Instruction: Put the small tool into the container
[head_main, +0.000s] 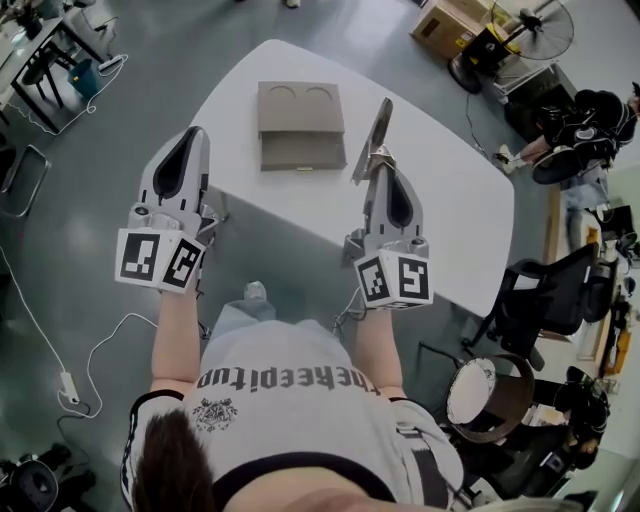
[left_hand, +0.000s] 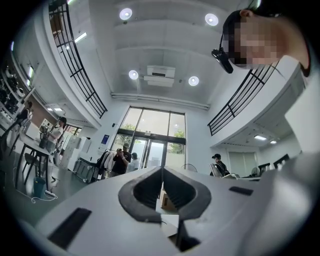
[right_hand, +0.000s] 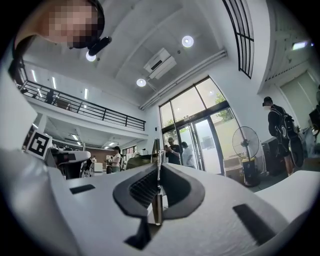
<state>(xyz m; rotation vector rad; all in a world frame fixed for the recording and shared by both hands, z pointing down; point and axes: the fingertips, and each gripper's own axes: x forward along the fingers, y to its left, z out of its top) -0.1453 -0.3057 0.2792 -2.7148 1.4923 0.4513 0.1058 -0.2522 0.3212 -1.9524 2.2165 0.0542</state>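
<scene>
The small tool (head_main: 377, 130) is a thin flat grey strip. It sticks out forward from my right gripper (head_main: 381, 162), which is shut on it over the table's middle right. In the right gripper view the tool (right_hand: 158, 187) runs as a narrow blade between the closed jaws of the right gripper (right_hand: 158, 167). The container (head_main: 300, 124) is a grey-brown box with two round recesses and a lower tray. It lies on the white table (head_main: 450, 200), left of the tool's tip. My left gripper (head_main: 192, 137) hovers at the table's left edge. The left gripper (left_hand: 162, 171) is shut and holds nothing.
A cardboard box (head_main: 445, 25) and a floor fan (head_main: 530, 30) stand beyond the table's far right. A seated person (head_main: 585, 125) and office chairs (head_main: 560, 290) are at the right. A round stool (head_main: 488, 395) stands near my right side. A white cable (head_main: 70, 385) lies on the floor at left.
</scene>
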